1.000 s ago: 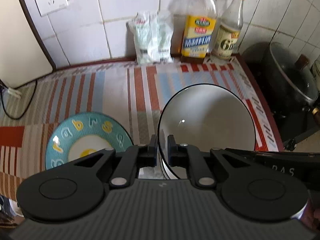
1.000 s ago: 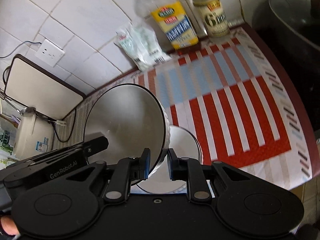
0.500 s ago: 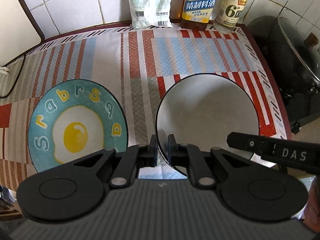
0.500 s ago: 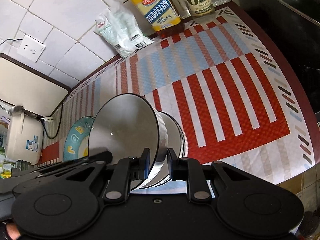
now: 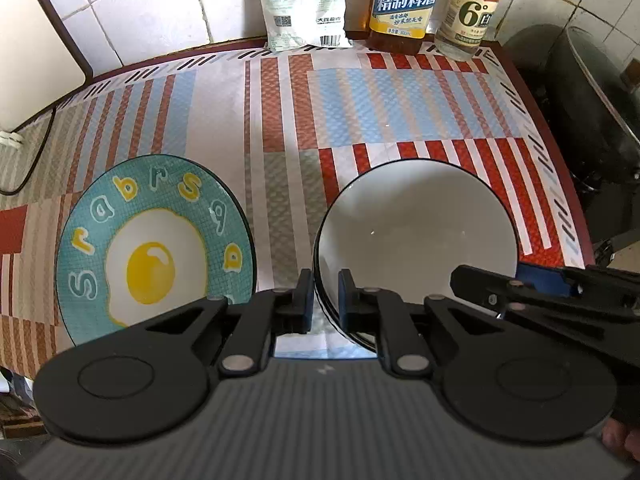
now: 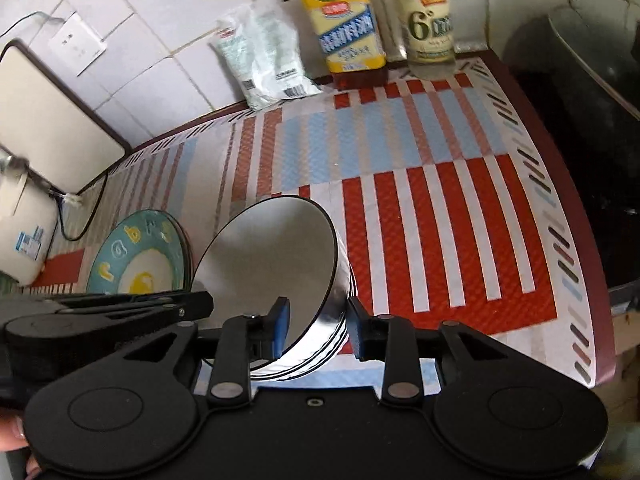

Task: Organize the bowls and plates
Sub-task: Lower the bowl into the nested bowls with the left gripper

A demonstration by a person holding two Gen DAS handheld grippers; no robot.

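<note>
Behind the bowls (image 5: 416, 236), a bottle (image 5: 466, 8) (clear) reads "6°".

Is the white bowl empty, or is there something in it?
Empty: the white bowl shows only a bare glossy interior in the left wrist view, nested on other bowls.

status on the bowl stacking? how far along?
Done: white bowl sits nested on the bowl stack, beside the egg plate on the striped mat. In hand: left gripper pinches the bowl's rim; right gripper is opening, rim between its jaws. Left: release and withdraw.
</note>
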